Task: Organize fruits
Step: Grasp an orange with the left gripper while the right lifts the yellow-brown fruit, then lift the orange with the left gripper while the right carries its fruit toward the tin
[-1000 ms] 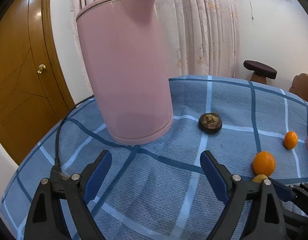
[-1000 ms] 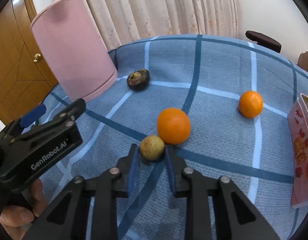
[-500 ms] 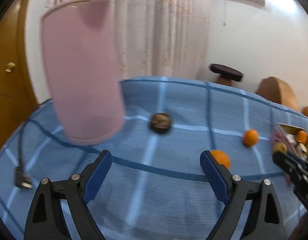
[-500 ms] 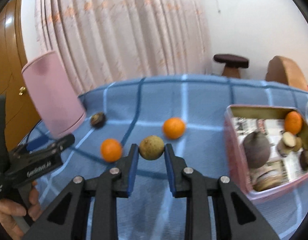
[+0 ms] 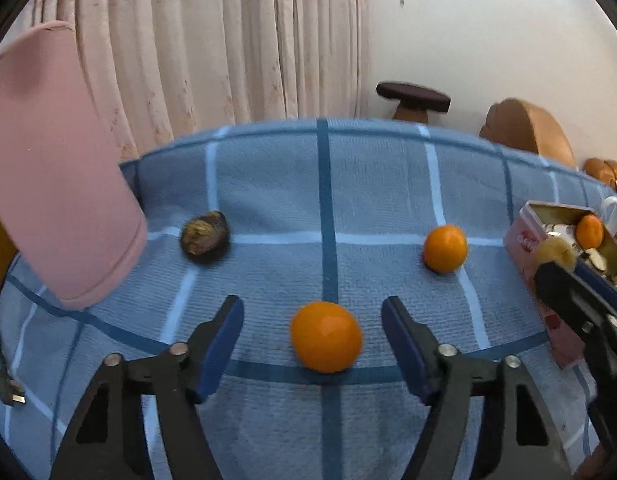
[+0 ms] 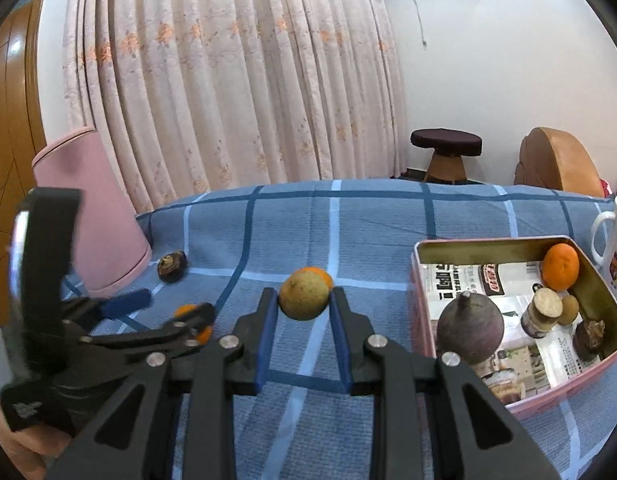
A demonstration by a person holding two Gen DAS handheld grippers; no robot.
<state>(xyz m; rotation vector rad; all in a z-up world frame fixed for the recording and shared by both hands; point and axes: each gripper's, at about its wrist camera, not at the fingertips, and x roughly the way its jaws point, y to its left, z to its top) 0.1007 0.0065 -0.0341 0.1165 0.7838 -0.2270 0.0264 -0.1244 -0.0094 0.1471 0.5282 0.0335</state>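
Note:
An orange lies on the blue checked cloth between the fingers of my left gripper. Its jaws are closing, with a gap still showing on each side of the orange. My right gripper is shut on a yellow-green round fruit and holds it above the cloth, left of the pink tin. A second orange and a dark mangosteen lie farther back. In the tin are an orange, a dark round fruit and several small pieces.
A tall pink kettle stands at the left with its cable trailing over the table edge. A white mug stands behind the tin. Curtains, a stool and a chair are beyond the table.
My left gripper swung right, away from the kettle, to straddle the near orange, and its jaws have narrowed. The right gripper lifted the yellow-green fruit and carried it toward the tin.

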